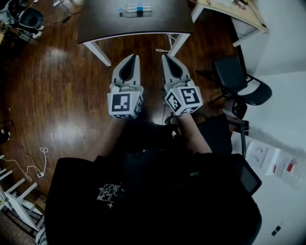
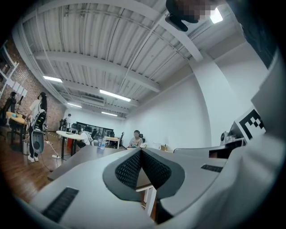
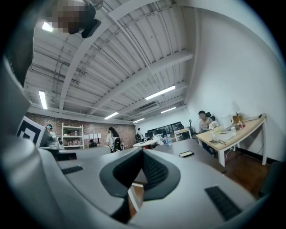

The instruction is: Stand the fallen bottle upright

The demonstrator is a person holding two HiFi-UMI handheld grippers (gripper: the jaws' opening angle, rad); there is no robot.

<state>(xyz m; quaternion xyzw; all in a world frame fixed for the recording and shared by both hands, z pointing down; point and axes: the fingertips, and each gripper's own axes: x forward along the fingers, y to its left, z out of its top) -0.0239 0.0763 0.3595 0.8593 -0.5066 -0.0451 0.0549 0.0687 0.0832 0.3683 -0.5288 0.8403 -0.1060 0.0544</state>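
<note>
Approach step. Bottle apparently lying on far side of tabletop. My left gripper and right gripper short of tabletop, fingers closed, empty. Next: reach bottle, open fingers.

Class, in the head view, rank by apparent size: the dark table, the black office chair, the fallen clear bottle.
1. Dark brown rectangular table, though cropped at the top.
2. Black office chair.
3. Clear plastic bottle with blue label, lying on the table, smallest.
</note>
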